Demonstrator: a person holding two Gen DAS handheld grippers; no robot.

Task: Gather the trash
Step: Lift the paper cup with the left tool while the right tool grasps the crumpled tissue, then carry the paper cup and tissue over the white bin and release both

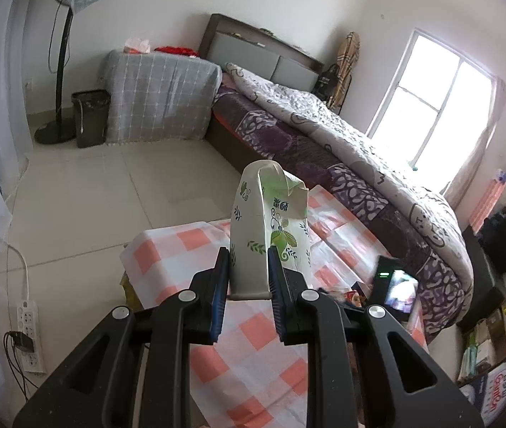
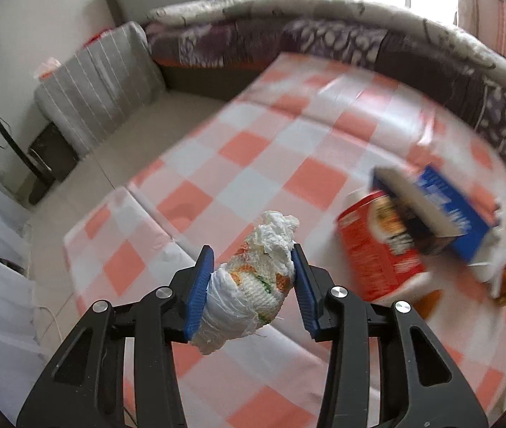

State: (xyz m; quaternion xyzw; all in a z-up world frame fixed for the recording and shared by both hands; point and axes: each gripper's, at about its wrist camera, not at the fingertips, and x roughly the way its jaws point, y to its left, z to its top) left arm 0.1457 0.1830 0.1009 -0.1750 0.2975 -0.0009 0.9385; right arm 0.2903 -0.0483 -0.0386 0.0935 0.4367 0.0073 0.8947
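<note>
Spreading under both your grippers is the checked tablecloth (image 2: 288, 135), with a red can (image 2: 377, 249) and a blue box (image 2: 441, 210) lying together at its right side. Your left gripper (image 1: 249, 267) pinches a crushed floral paper cup (image 1: 270, 221) above the cloth's edge. Your right gripper (image 2: 253, 267) clamps a wadded tissue (image 2: 253, 281) clear of the cloth.

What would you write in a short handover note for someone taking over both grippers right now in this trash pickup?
Left gripper: shut on a flattened paper cup, held above the checked tablecloth.
Right gripper: shut on a crumpled tissue wad, lifted off the cloth.
Still on the table: red can lying on its side, blue box against it, small scraps beside them.
Dark bin stands on the floor near the bed.
Left: bin both items, then fetch the rest.
</note>
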